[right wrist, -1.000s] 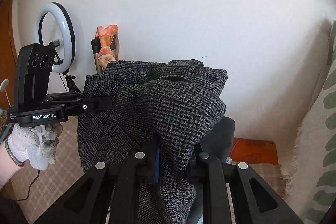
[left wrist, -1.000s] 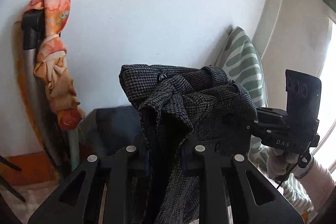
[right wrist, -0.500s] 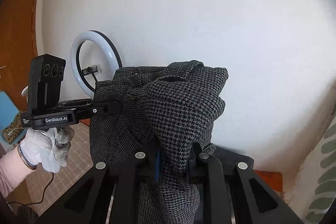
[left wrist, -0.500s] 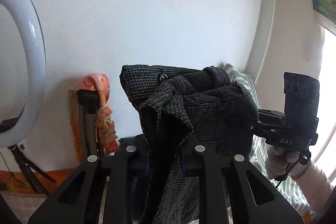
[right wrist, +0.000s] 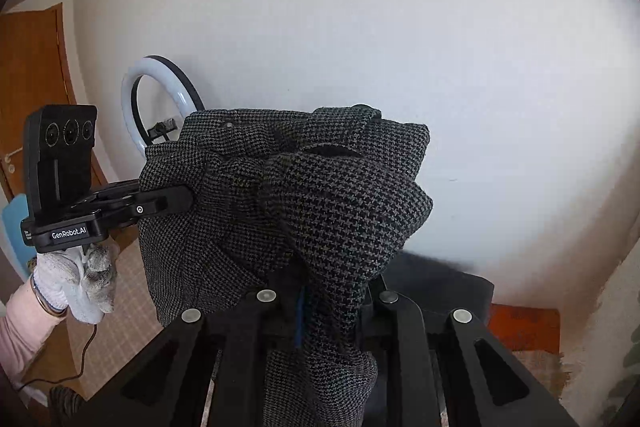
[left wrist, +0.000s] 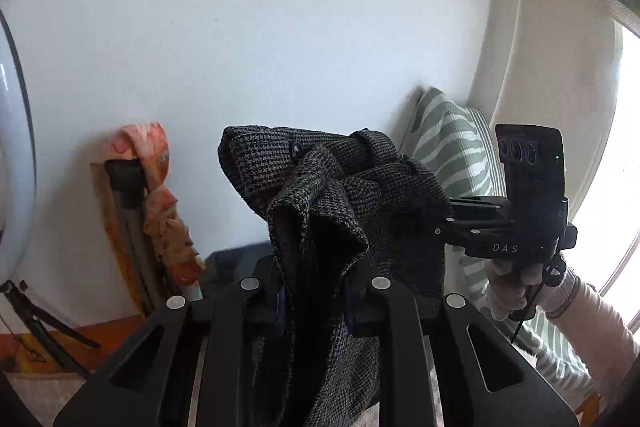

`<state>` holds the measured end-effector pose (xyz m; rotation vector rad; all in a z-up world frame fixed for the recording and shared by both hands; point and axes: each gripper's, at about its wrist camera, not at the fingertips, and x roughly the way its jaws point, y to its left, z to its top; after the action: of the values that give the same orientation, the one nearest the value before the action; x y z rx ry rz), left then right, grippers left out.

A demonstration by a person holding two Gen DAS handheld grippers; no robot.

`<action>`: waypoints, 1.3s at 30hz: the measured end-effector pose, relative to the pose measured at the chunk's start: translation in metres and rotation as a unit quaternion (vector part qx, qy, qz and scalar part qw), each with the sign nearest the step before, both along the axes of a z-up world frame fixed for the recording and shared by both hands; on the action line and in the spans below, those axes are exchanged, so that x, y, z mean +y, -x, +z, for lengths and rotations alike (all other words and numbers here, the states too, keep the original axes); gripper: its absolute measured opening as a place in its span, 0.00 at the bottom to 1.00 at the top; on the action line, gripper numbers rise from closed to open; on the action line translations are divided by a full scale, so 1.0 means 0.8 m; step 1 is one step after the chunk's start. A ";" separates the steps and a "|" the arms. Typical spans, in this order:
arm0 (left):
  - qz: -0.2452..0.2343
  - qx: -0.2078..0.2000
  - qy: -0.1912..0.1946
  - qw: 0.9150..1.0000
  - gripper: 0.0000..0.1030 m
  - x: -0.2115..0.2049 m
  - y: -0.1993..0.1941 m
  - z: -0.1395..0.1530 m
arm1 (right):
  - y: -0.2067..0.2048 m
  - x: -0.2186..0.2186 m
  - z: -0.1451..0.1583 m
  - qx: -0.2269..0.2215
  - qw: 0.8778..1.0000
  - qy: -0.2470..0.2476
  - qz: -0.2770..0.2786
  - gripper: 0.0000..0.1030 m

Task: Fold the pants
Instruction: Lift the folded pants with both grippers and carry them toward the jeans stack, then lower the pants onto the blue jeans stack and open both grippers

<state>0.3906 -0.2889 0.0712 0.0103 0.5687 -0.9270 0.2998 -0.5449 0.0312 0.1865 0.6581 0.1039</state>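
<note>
The dark grey houndstooth pants (left wrist: 340, 203) hang bunched in the air between both grippers, waistband and a button facing the left wrist view. My left gripper (left wrist: 314, 291) is shut on a fold of the waistband; it also shows in the right wrist view (right wrist: 180, 201) at the left, clamped on the cloth. My right gripper (right wrist: 324, 301) is shut on another fold of the pants (right wrist: 320, 195); it shows in the left wrist view (left wrist: 444, 223) at the right. The legs drop below the frames, hidden.
A white wall fills the background. A ring light on a tripod (right wrist: 160, 99) stands at the left. A folded frame wrapped in orange cloth (left wrist: 156, 195) leans on the wall. A green striped cushion (left wrist: 452, 147) is at the right, a wooden door (right wrist: 36, 79) far left.
Both grippers have kept their hold on the pants while tilting and swinging; the background shifted, with the ring light and the wrapped frame changing place in view. The pants' bunched shape is nearly unchanged.
</note>
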 end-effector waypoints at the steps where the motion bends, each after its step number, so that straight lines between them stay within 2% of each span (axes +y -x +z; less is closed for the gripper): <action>1: -0.007 0.017 -0.008 1.000 0.18 -0.016 -0.006 -0.018 | 0.001 -0.015 -0.017 0.017 1.000 -0.001 -0.005 0.16; 4: -0.020 0.066 -0.018 0.997 0.18 -0.060 -0.026 -0.066 | 0.001 -0.057 -0.064 0.058 0.998 0.001 -0.032 0.16; 7: -0.016 0.067 -0.035 0.997 0.18 -0.091 -0.039 -0.086 | -0.003 -0.083 -0.094 0.078 0.996 0.001 -0.051 0.16; 12: 0.006 0.085 -0.035 0.996 0.18 -0.095 -0.066 -0.092 | -0.033 -0.098 -0.117 0.079 0.996 -0.005 -0.049 0.17; 19: 0.043 0.085 -0.063 0.993 0.18 -0.090 -0.095 -0.132 | -0.076 -0.085 -0.142 0.101 0.994 0.022 -0.045 0.20; 22: 0.055 0.074 -0.083 0.992 0.18 -0.097 -0.098 -0.138 | -0.083 -0.083 -0.149 0.111 0.990 0.049 -0.067 0.35; 24: 0.073 0.058 -0.108 0.990 0.23 -0.107 -0.103 -0.146 | -0.088 -0.079 -0.150 0.123 0.986 0.079 -0.086 0.52; 25: 0.086 0.050 -0.119 0.988 0.28 -0.108 -0.104 -0.149 | -0.088 -0.078 -0.149 0.125 0.983 0.095 -0.098 0.57; 26: 0.099 0.045 -0.125 0.986 0.28 -0.107 -0.104 -0.148 | -0.087 -0.077 -0.146 0.125 0.979 0.112 -0.113 0.63; 27: 0.105 0.046 -0.126 0.985 0.28 -0.104 -0.105 -0.147 | -0.085 -0.078 -0.143 0.122 0.977 0.121 -0.125 0.64; 31: 0.122 0.023 -0.130 0.984 0.31 -0.095 -0.101 -0.136 | -0.064 -0.087 -0.126 0.100 0.974 0.117 -0.164 0.64; 34: 0.126 0.010 -0.122 0.984 0.31 -0.092 -0.096 -0.129 | -0.048 -0.080 -0.110 0.056 0.977 0.119 -0.171 0.62; 36: 0.119 -0.004 -0.110 0.987 0.31 -0.093 -0.090 -0.123 | -0.046 -0.071 -0.106 0.042 0.981 0.117 -0.153 0.44; 37: 0.110 -0.010 -0.111 0.988 0.31 -0.098 -0.088 -0.123 | -0.059 -0.063 -0.108 0.047 0.982 0.115 -0.143 0.40; 39: 0.098 -0.007 -0.115 0.988 0.31 -0.108 -0.087 -0.128 | -0.072 -0.058 -0.117 0.059 0.982 0.118 -0.132 0.38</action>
<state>0.4606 -0.3750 -0.0315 0.1668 0.6487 -0.6661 0.3574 -0.5909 -0.0626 0.0496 0.7522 -0.2418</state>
